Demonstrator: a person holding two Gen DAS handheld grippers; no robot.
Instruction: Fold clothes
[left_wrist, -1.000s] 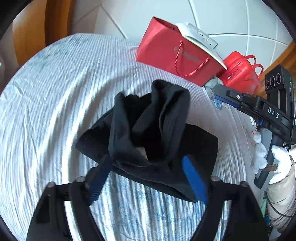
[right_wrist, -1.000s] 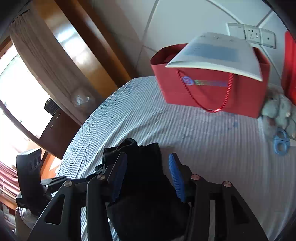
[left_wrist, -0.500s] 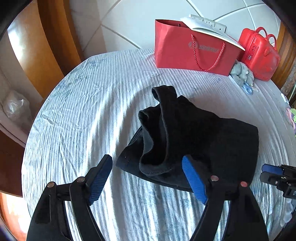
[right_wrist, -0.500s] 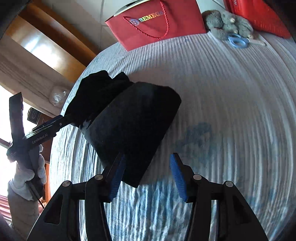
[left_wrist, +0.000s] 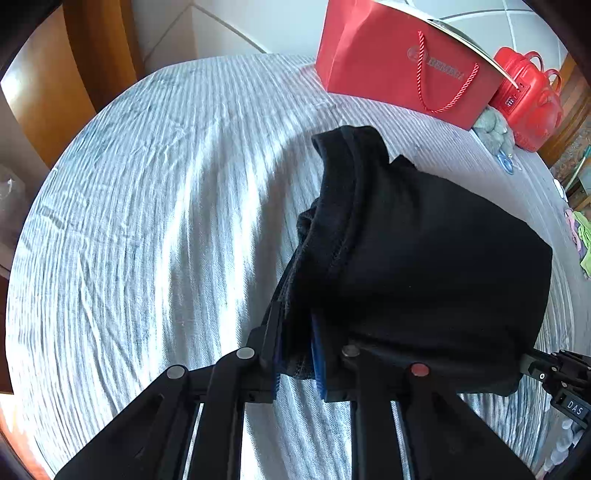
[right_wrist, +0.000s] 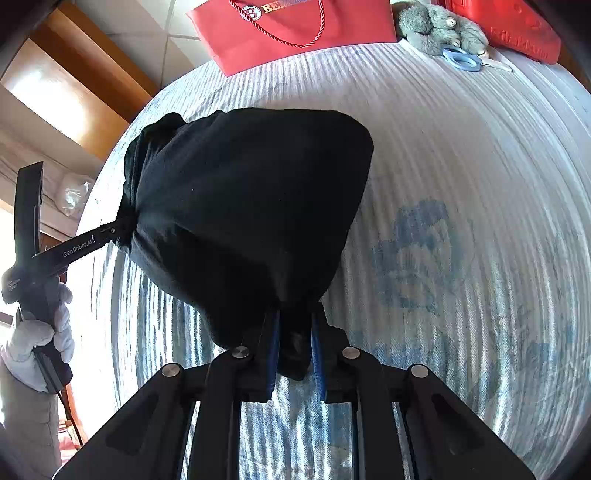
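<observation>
A folded black garment (left_wrist: 424, 258) lies on the striped blue-white cloth (left_wrist: 147, 221) of the round table. My left gripper (left_wrist: 297, 354) is shut on the garment's near left edge, where the layers bunch. My right gripper (right_wrist: 293, 350) is shut on the opposite near corner of the same garment (right_wrist: 247, 199). The left gripper (right_wrist: 114, 232) shows in the right wrist view, pinching the garment's left side, held by a white-gloved hand. The right gripper's tip (left_wrist: 543, 369) shows at the left wrist view's right edge.
A red paper bag (left_wrist: 406, 70) with a white sheet on top stands at the table's far side. A red case (left_wrist: 532, 99), a grey plush toy (right_wrist: 436, 26) and blue scissors (right_wrist: 461, 61) lie beside it. Wooden panelling (left_wrist: 92, 55) stands to the left.
Both grippers were open half a second ago. They have moved in and shut on opposite edges of the black garment, which is now folded more compactly.
</observation>
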